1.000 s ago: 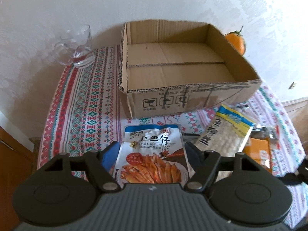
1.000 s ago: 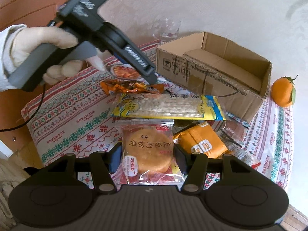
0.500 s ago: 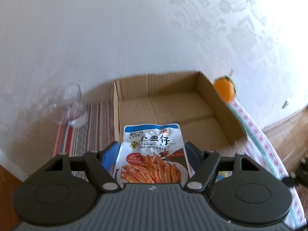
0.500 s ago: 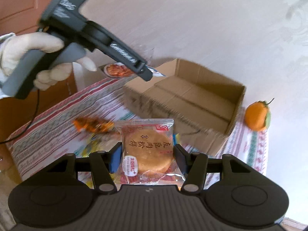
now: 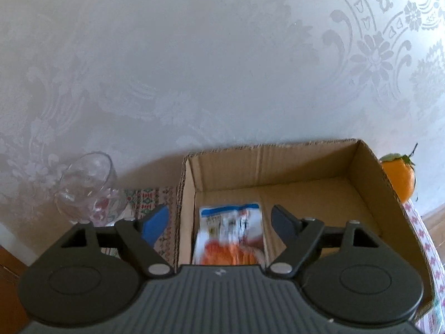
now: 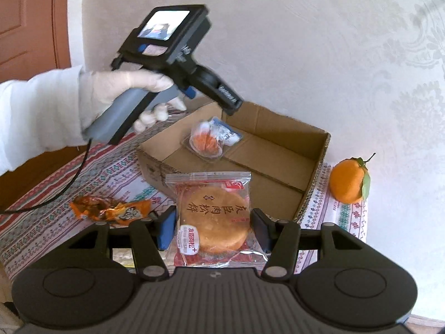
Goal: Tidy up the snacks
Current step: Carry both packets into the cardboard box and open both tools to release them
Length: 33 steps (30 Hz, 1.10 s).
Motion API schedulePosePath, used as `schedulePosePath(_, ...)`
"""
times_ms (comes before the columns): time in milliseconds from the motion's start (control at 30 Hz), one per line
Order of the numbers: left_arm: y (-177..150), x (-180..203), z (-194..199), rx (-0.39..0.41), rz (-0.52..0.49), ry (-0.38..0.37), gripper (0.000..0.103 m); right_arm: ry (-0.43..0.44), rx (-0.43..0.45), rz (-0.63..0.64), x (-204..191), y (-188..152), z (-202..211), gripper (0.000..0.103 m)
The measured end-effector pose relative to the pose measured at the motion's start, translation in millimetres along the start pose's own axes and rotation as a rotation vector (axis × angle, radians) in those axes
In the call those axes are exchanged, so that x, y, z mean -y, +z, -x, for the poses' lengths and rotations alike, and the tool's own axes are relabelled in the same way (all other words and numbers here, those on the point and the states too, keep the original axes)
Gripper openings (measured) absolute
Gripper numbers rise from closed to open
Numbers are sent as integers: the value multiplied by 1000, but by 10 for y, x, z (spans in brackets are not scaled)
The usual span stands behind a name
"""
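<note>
Left hand-held gripper (image 5: pixel 219 222), seen from its own wrist camera, with fingers spread wide apart over the near left part of the cardboard box (image 5: pixel 278 164); one finger lies outside the box's left wall, the other over the box floor. The fish snack packet (image 5: pixel 229 233), blurred, appears between the fingers without touching either; the right wrist view shows it inside the box, on or just above the floor, below the gripper's tip. A gloved left hand (image 6: pixel 125 89) grips the handle of this tool. Right hand-held gripper (image 6: pixel 212 225), fingers clamped on both side edges of the round cake packet (image 6: pixel 214 217), holds the packet upright above the surface (image 6: pixel 55 208) on the near side of the box. An orange wrapper (image 6: pixel 111 207) lies on the patterned tablecloth to the left of the held packet, near the box's front wall. A tangerine (image 6: pixel 349 181) with a leaf stands on the surface just beside the right wall of the box. A clear glass (image 5: pixel 86 189) stands to the left of the box against the far wall (image 5: pixel 194 55), which carries a pale embossed pattern. A brown door (image 6: pixel 30 22) shows at far left in the right wrist view.
</note>
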<state>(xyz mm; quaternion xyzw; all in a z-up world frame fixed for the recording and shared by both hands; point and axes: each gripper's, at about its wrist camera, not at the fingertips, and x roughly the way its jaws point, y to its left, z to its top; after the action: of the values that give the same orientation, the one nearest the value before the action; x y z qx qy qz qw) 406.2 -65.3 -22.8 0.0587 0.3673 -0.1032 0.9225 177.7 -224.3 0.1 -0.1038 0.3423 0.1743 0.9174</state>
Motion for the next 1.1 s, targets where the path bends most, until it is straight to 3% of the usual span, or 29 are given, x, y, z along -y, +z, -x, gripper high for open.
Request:
schedulePosePath(233,-372,-113,615,47,-19,-58,84,-31,16,-16,140,193,-72,62)
schedulePosePath(300,-533,-149,825,68,-21,-72,92,-41,21,-21,193,290,-118,62)
schedulePosePath(533,-1043,-157,1432,152,-45,-7,93,-57,15,-43,305,642,-488,62)
schedulePosePath(933,-1519,-160,1773,111,28,-26,93,-123,-39,-87,514,1141,-1379,63)
schedulePosePath(967,-1536,-171,1778,112,29,-25,93,-136,-34,-90,522,1180,-1426,65)
schedulePosePath(1033,-1556,-196,1787,106,35,-13,93,-167,-18,-98,536,1213,-1446,90)
schedulePosePath(1100,-1586,-220,1817,105,35,-7,93,-153,9,-110,530,1197,-1375,98)
